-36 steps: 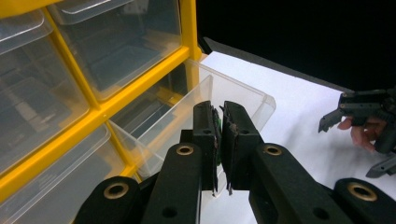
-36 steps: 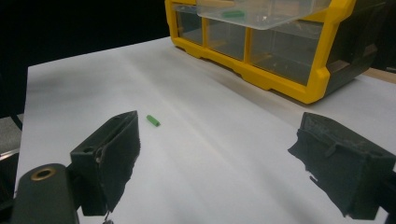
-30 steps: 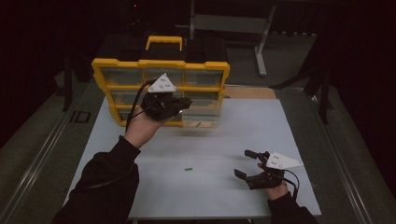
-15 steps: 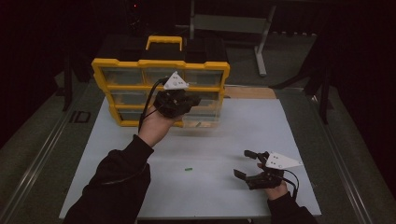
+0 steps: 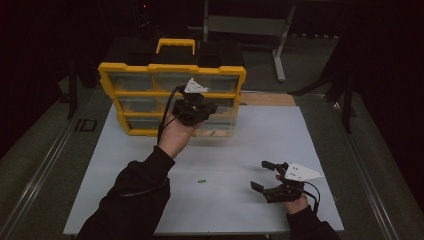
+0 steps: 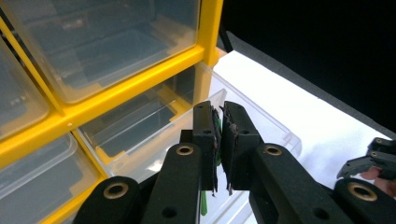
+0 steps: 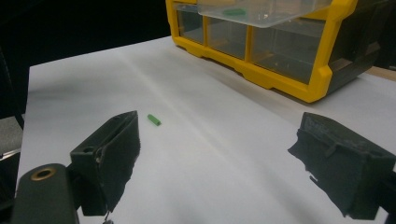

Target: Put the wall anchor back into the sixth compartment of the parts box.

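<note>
High view, left gripper (image 5: 207, 106) clenched on a small green piece (image 6: 204, 204) over the yellow organizer's (image 5: 150, 68) pulled-out clear drawer (image 6: 261, 122), right gripper (image 5: 264, 176) released above the white tabletop (image 5: 240, 145), second green piece (image 5: 201, 181) near centre.

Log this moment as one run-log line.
left tongs: shut on small green piece, over pulled-out clear plastic drawer of yellow drawer organizer | right tongs: open, empty | second green piece: loose on white table

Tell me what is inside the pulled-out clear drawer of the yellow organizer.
One small green piece lies in the pulled-out clear drawer, seen through its floor in the right gripper view. The left gripper, its jaws shut on something green, covers part of the drawer, so anything else there is hidden.
</note>
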`<control>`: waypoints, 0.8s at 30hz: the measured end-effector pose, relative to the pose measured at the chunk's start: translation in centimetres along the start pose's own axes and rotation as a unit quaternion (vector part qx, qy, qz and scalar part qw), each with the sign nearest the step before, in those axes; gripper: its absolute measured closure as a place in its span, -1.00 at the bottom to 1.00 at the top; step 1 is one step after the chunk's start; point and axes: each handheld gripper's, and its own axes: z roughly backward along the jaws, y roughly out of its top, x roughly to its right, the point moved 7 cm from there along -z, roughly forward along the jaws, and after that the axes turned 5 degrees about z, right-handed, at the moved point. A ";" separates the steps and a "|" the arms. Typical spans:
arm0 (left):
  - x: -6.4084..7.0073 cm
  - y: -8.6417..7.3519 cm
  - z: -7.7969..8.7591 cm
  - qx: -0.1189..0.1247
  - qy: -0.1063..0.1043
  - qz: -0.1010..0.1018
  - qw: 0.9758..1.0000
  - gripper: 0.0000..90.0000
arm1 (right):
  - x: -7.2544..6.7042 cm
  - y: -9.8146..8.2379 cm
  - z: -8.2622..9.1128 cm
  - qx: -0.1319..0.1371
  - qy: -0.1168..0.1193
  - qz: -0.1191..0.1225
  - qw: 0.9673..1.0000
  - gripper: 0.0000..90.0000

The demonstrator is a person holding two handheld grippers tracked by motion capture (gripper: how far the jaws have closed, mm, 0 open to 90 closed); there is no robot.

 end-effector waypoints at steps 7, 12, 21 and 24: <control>-0.1 -0.5 -1.0 -0.022 0.004 0.012 1.000 0.87 | 0.0 0.0 0.0 0.001 0.000 0.000 1.000 -0.69; -0.2 -0.8 -1.6 -0.039 0.008 0.018 0.999 0.87 | 0.0 0.0 0.0 0.000 0.000 0.001 1.000 -0.69; -0.2 -1.4 -2.4 -0.072 0.008 0.010 0.997 0.87 | 0.0 0.0 0.0 -0.001 0.000 0.000 1.000 -0.69; -0.2 -1.5 -2.6 -0.087 0.012 -0.001 0.996 0.87 | 0.0 0.0 0.0 0.000 0.000 0.000 1.000 -0.69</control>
